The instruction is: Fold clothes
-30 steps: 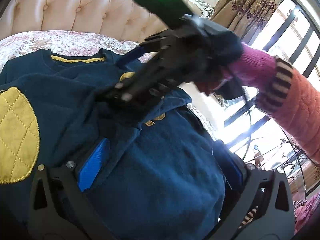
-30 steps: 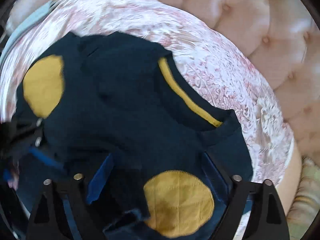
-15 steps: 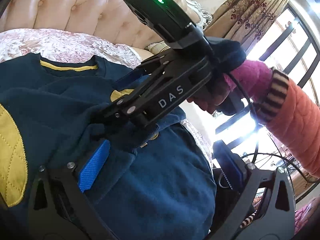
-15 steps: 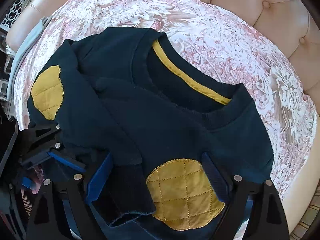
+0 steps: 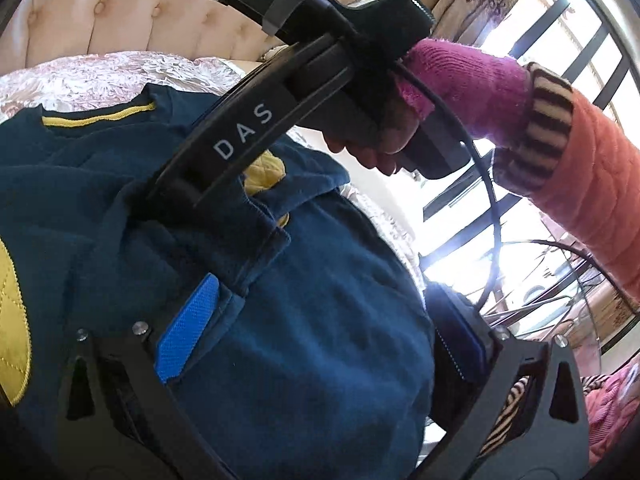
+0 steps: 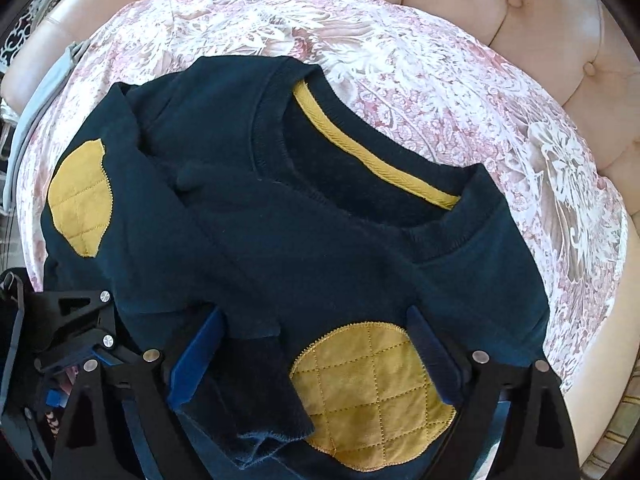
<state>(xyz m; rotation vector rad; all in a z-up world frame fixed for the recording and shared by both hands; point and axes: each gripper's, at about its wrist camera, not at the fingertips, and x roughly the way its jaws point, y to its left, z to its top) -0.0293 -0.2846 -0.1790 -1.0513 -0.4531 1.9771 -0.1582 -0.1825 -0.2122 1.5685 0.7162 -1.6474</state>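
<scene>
The left gripper (image 5: 320, 320) stands wide open, its blue pads (image 5: 186, 330) spread apart with a bulge of the navy sweatshirt (image 5: 304, 344) filling the gap between them; I cannot tell if it grips the cloth. The right gripper (image 6: 316, 360) is just as wide, straddling a folded sleeve cuff (image 6: 256, 400) and one quilted yellow elbow patch (image 6: 372, 392), its fingers not pinching anything. Above the sweatshirt, the right hand (image 5: 372, 148) wraps the black handle, wrist angled down, the pink cuff and orange sleeve (image 5: 592, 184) reaching in from the window side. The sweatshirt lies on the floral lace cover (image 6: 440, 80), collar toward the tufted backrest (image 6: 540, 12), with a second yellow patch (image 6: 80, 200) on the far sleeve.
</scene>
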